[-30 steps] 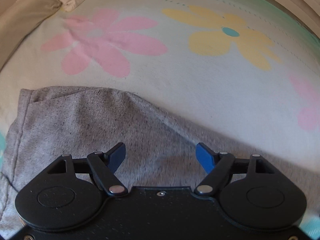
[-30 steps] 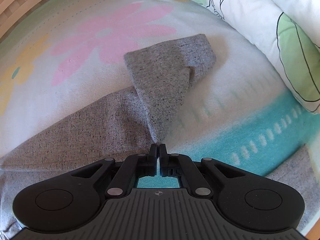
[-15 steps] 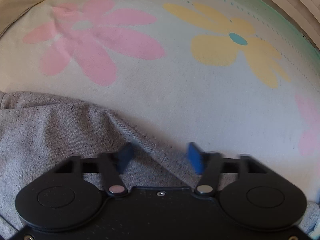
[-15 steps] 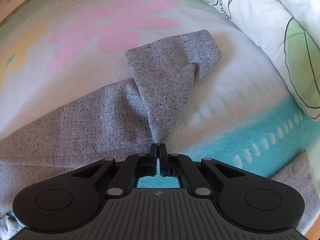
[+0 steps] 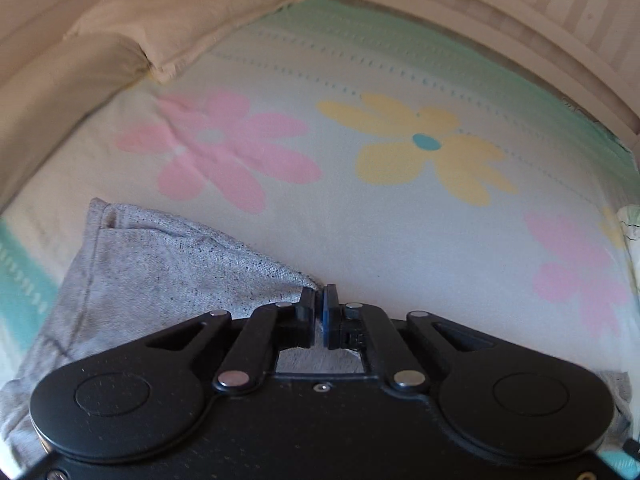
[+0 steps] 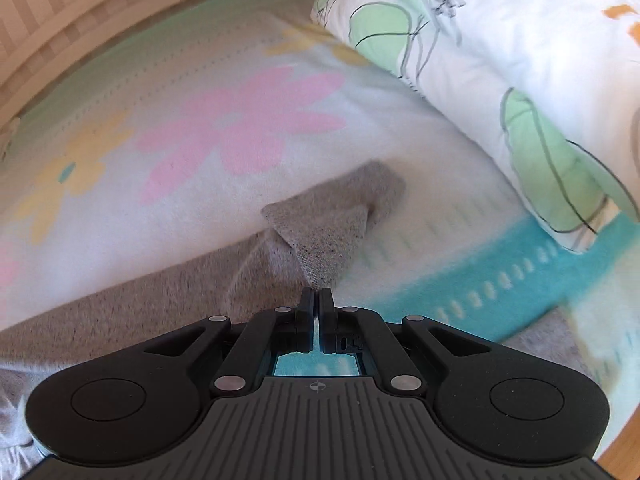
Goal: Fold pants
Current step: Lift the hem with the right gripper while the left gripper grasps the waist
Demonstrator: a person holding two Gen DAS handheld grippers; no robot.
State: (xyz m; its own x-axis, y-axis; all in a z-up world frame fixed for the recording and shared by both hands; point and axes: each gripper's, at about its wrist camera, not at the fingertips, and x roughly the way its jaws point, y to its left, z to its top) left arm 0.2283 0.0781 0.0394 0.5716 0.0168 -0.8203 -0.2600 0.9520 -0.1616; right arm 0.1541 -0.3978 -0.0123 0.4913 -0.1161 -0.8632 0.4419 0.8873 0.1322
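Observation:
The grey pants (image 5: 152,264) lie on a flowered bedspread (image 5: 380,220). In the left wrist view my left gripper (image 5: 319,294) is shut on the pants' edge, which it lifts off the bed; the waistband hem shows at the left. In the right wrist view my right gripper (image 6: 319,294) is shut on the tip of a pants leg (image 6: 332,236), which is raised and folded over, and the rest of the grey pants (image 6: 140,312) trails to the lower left.
A beige pillow (image 5: 168,20) lies at the far left of the bed. A white quilt with green leaves (image 6: 500,80) runs along the right. A wooden bed frame (image 5: 500,12) borders the far edge.
My left gripper has closed from wide open onto the pants' edge and lifted it. My right gripper, still shut on the leg tip, has risen and pulled back, so the leg looks smaller.

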